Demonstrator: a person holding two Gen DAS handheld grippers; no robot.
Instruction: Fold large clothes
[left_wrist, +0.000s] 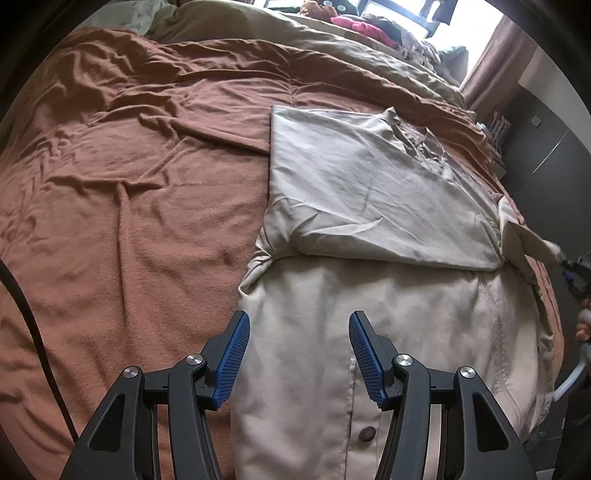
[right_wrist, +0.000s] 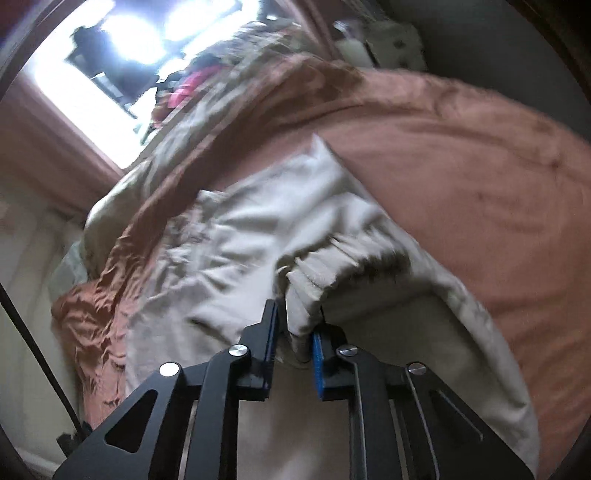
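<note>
— Bed (left_wrist: 129, 192) first: what covers it?

— A rust-brown blanket (left_wrist: 110, 221), wrinkled, spread over most of it. An olive-tan duvet (left_wrist: 351, 48) is bunched along the far side, and a heap of mixed clothes (left_wrist: 369, 27) lies beyond that, near the bright window (left_wrist: 461, 33).

— And the garment?

— A beige jacket (left_wrist: 388, 295) lies on the blanket, on the right part of the bed in the left wrist view. Its upper half (left_wrist: 369, 192) is folded down over the lower half, so a straight fold edge runs across the middle. One dark button (left_wrist: 367, 432) shows near the bottom, beside the front placket.

— Where is the left gripper (left_wrist: 299, 354)?

— Over the lower half of the jacket, its blue-padded fingers (left_wrist: 231, 362) standing apart with only flat cloth seen between them; nothing is pinched.

— The right gripper (right_wrist: 293, 332)?

— At the jacket's right edge. Its fingers (right_wrist: 317, 365) are clamped on the ribbed cuff (right_wrist: 314, 280) of a sleeve, which bunches up just ahead of the pads. That view is blurred.

— Anything smaller?

— A black cable (left_wrist: 33, 332) curves down the left side of the left wrist view.
</note>
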